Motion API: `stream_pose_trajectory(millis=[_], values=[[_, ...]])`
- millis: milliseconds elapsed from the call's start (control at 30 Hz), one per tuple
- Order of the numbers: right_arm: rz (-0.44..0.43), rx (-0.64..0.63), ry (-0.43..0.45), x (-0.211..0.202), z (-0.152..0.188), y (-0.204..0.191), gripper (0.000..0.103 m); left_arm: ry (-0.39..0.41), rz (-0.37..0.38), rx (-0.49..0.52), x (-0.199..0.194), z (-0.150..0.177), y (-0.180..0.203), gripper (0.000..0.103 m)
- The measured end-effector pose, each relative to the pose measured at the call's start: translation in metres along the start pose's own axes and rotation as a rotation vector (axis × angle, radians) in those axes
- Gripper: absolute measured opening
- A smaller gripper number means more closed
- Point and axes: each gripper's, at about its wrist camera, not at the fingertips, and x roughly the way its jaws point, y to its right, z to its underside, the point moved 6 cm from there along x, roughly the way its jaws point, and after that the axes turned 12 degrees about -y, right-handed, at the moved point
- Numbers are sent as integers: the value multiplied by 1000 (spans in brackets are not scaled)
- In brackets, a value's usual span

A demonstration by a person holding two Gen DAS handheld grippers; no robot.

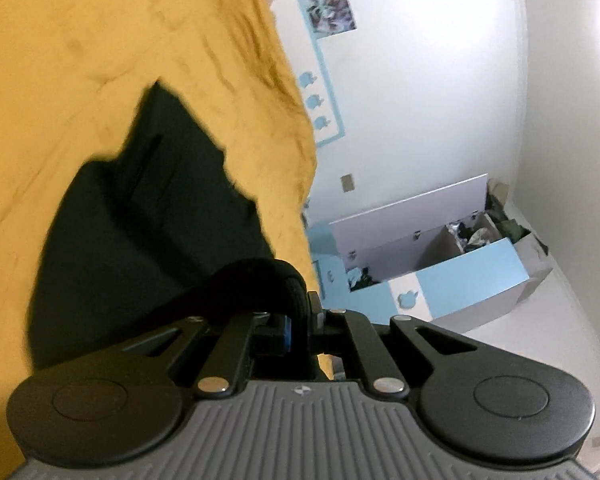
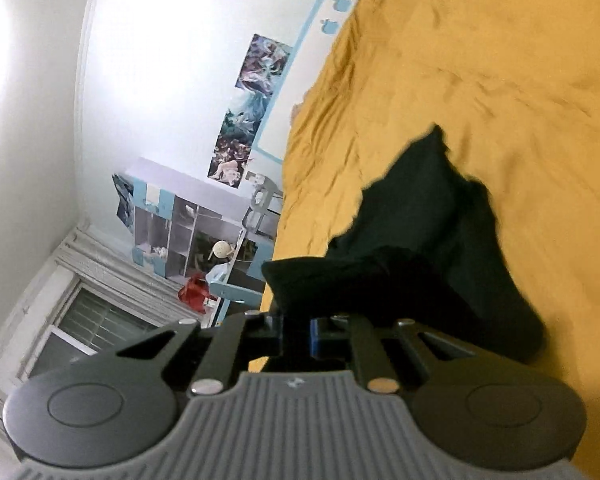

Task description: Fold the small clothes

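Observation:
A small black garment (image 1: 148, 216) hangs over the yellow bedspread (image 1: 80, 40). My left gripper (image 1: 298, 320) is shut on a bunched black edge of it, close to the camera. In the right wrist view the same black garment (image 2: 428, 224) hangs in front of the yellow bedspread (image 2: 500, 60). My right gripper (image 2: 296, 328) is shut on another edge of it. Both views are tilted steeply and the cloth is lifted between the two grippers. The fingertips are mostly hidden by the cloth.
An open white and blue toy chest (image 1: 432, 256) with clutter stands by the wall. Posters (image 2: 256, 104) hang on the white wall. A shelf unit (image 2: 180, 224), a red bag (image 2: 194, 294) and a window (image 2: 88, 324) lie beyond the bed edge.

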Motion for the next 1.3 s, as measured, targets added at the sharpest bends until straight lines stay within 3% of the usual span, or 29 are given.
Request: stream_pose_trajectory(millis=[233,400,467,533,567,633,700,767,833,933,1100,1167,1300], values=[[33,-28,18,105,-109,18,6,10,-15,33,54,-98,-19,6],[103,-26,45,182,-172,55,6,9,-78,16,100,-164,-56,6],[163,3,29,211,-189,79,7,-25,-157,7,120,-182,-82,12],[263,64,38,230,-202,106,26,-42,-270,-66,132,-196,-115,15],[302,98,67,232,-206,116,29,-36,-314,-104,131,-201,-127,15],[306,119,147,223,-210,122,41,-25,-301,-140,123,-206,-131,18],[274,84,140,211,-206,113,46,44,-278,-74,103,-207,-111,26],[253,31,90,198,-195,100,47,113,-233,-7,74,-203,-85,44],[251,3,28,178,-171,85,50,127,-201,17,53,-188,-64,52],[223,-36,-38,145,-125,59,58,39,-184,45,39,-142,-40,59],[251,-47,-100,101,-55,35,60,-97,-273,70,41,-55,-15,63],[291,-32,-98,90,-31,30,61,-117,-295,33,40,-18,-11,70],[351,58,-109,81,4,43,62,-99,-271,-24,33,19,-16,77]])
